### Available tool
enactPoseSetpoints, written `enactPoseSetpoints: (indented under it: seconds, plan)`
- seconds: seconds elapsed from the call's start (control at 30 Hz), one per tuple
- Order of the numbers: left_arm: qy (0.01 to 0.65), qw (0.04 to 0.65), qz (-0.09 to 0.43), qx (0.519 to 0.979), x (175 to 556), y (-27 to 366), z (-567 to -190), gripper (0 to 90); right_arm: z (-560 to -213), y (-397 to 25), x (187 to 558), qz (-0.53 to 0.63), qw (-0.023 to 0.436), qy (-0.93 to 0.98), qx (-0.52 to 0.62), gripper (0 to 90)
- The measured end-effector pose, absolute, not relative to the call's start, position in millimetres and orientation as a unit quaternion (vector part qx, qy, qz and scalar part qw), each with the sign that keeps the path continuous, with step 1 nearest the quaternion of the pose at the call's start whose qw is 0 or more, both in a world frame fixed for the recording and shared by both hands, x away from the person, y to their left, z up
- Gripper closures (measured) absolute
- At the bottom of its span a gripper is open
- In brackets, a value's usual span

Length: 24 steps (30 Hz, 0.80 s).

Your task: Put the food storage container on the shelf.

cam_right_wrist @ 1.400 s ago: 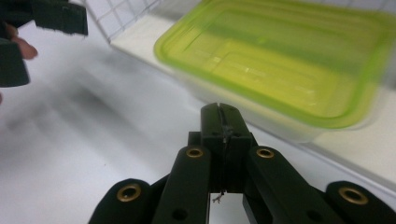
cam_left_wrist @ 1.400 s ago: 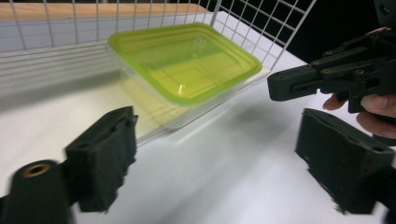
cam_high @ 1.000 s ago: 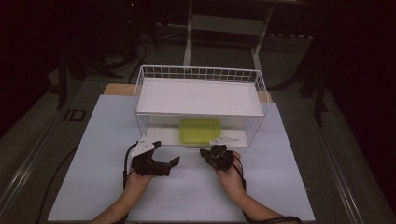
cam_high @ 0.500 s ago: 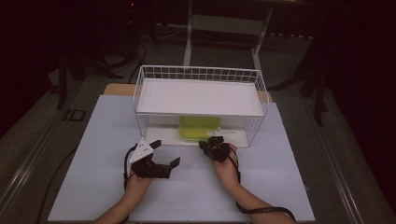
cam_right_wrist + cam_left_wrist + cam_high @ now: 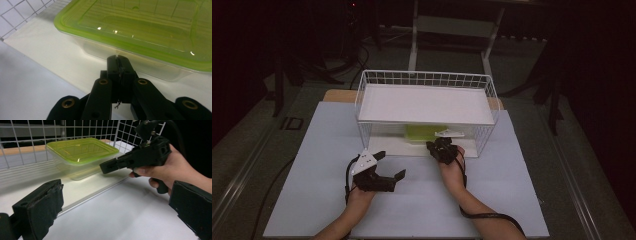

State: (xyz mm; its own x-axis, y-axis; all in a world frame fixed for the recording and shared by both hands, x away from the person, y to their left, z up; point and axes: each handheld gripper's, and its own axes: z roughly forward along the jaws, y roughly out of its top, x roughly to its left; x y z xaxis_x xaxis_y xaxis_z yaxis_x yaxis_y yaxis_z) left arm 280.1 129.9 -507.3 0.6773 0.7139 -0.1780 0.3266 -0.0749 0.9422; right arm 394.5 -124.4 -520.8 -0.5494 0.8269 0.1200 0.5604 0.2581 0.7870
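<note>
A clear plastic container with a lime-green lid sits on the bottom board of a white wire rack, under its white shelf. In the right gripper view the container lies just beyond my right gripper, whose jaws are shut with nothing between them, their tips close to its front wall. From above, the right gripper is at the rack's open front. My left gripper rests open on the table to the left. The left gripper view shows its jaws wide apart, the container and the right gripper.
The rack's white bottom board has a low front edge. Wire walls close the rack's sides and back. The white table top spreads around both hands. Dark floor and stands lie beyond the table.
My right gripper has moved forward to the rack's front, up to the container. The left gripper has barely shifted.
</note>
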Motion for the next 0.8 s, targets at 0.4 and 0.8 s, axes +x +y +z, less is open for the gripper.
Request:
enactPoseSetpoints:
  seconds: [0.4,0.8]
  plan:
    - [0.364,0.573,0.17,0.715,280,130,-507,0.1,-522,-120,400,0.412,0.15,0.773,0.459,88.2]
    - [0.352,0.569,0.171,0.723,278,133,-505,0.1,-505,-129,370,0.433,0.154,0.783,0.419,79.8]
